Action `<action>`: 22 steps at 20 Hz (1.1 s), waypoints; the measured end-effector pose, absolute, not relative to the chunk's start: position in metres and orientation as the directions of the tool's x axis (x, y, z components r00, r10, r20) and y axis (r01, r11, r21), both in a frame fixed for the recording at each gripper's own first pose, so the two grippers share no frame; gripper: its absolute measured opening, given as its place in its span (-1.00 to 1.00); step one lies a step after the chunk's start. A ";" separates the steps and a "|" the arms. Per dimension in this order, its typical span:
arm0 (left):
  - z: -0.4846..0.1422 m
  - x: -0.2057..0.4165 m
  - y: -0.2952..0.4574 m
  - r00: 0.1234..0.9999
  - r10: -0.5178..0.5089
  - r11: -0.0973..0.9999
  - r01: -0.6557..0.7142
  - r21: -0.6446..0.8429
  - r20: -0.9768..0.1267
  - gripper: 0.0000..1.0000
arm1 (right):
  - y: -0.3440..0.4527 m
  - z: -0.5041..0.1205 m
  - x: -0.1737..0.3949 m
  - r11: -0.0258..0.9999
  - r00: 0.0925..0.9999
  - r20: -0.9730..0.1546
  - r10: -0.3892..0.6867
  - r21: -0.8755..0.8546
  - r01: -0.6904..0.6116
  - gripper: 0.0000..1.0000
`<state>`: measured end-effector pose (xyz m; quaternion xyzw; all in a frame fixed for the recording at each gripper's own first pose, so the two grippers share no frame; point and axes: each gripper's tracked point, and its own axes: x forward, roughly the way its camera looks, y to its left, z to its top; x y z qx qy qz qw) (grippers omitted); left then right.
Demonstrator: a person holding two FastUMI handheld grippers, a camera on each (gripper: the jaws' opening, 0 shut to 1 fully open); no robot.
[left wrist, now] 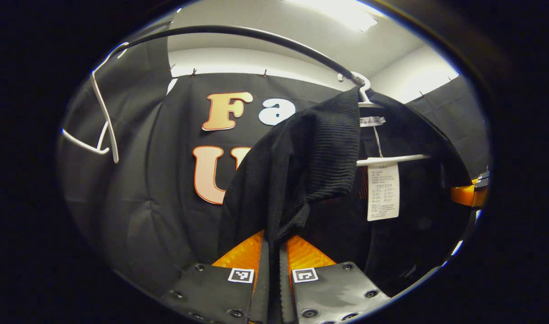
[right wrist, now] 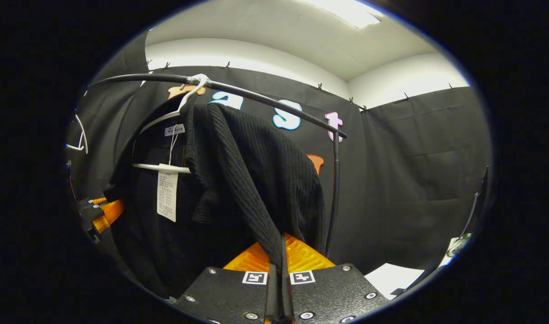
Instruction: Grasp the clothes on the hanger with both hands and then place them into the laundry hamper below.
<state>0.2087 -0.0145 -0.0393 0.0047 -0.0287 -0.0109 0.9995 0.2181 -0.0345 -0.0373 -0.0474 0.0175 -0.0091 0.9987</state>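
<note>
- Left gripper view: the black garment [left wrist: 328,148] hangs on a white hanger [left wrist: 393,158] from the rail [left wrist: 256,38]; lift both front edges together so the shoulders clear the hanger, then lower.
- The left gripper [left wrist: 274,245] is clenched on a fold of its front edge.
- The right gripper [right wrist: 281,252] pinches the other edge likewise.
- An empty hanger [left wrist: 104,112] hangs well apart; the paper tag [left wrist: 383,191] could snag.

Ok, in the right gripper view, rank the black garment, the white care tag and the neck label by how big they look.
1. black garment
2. white care tag
3. neck label

All three hang together, so nearness hardly skews this order.
</note>
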 end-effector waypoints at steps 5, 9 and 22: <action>-0.007 0.186 -0.014 0.996 -0.055 0.997 0.059 -0.054 0.063 -0.81 | -0.036 -0.003 0.185 0.999 1.000 0.011 -0.012 -0.051 0.012 -0.95; 0.008 0.177 0.006 0.999 -0.028 0.997 0.031 -0.067 0.043 -0.87 | -0.043 0.034 0.162 0.998 0.997 0.071 0.000 -0.070 0.005 -0.95; 0.098 0.174 0.065 0.981 0.087 0.996 -0.090 0.013 0.171 -0.86 | -0.087 0.142 0.175 0.995 0.982 0.189 0.026 -0.103 -0.006 -0.95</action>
